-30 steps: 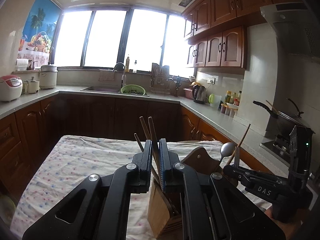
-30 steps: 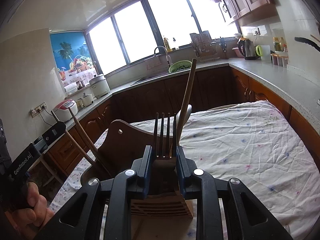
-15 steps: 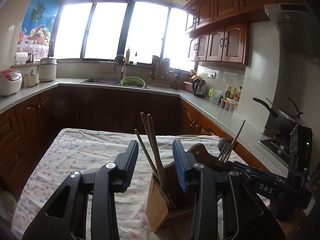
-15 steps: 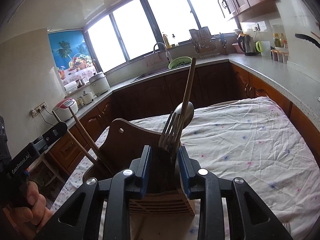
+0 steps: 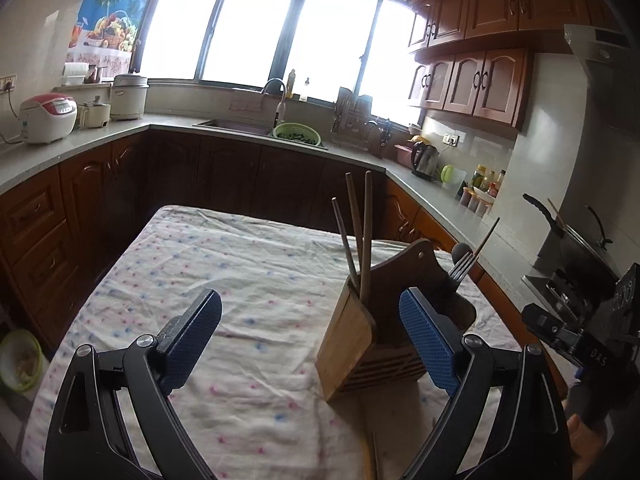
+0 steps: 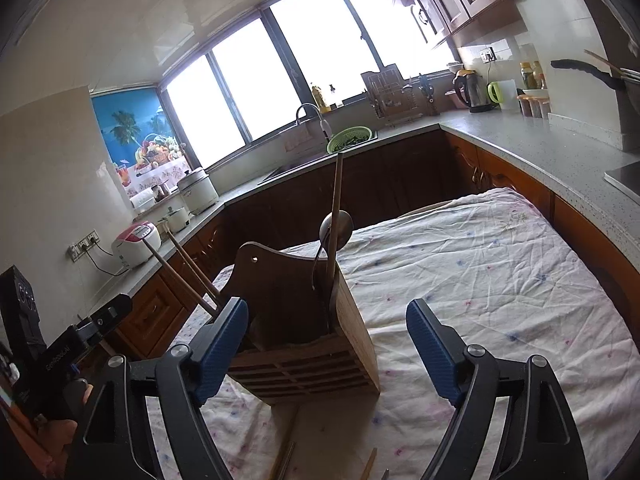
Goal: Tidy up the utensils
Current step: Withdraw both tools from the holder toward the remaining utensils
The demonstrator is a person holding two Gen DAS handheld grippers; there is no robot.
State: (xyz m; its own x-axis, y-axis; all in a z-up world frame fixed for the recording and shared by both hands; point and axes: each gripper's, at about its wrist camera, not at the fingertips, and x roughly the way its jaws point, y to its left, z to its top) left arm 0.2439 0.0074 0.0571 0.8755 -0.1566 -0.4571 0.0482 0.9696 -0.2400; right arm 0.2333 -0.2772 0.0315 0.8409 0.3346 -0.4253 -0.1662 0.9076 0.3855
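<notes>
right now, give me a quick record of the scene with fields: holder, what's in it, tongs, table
holder: wooden utensil holder upright on the clothed table
left compartment: chopsticks leaning
right compartment: fork, spoon, one long wooden stick
left tongs: jaws just opened, wide, nothing between the pads
right tongs: jaws just opened, wide, straddling the holder without pressing it
loose on table: a few sticks near the front edge
</notes>
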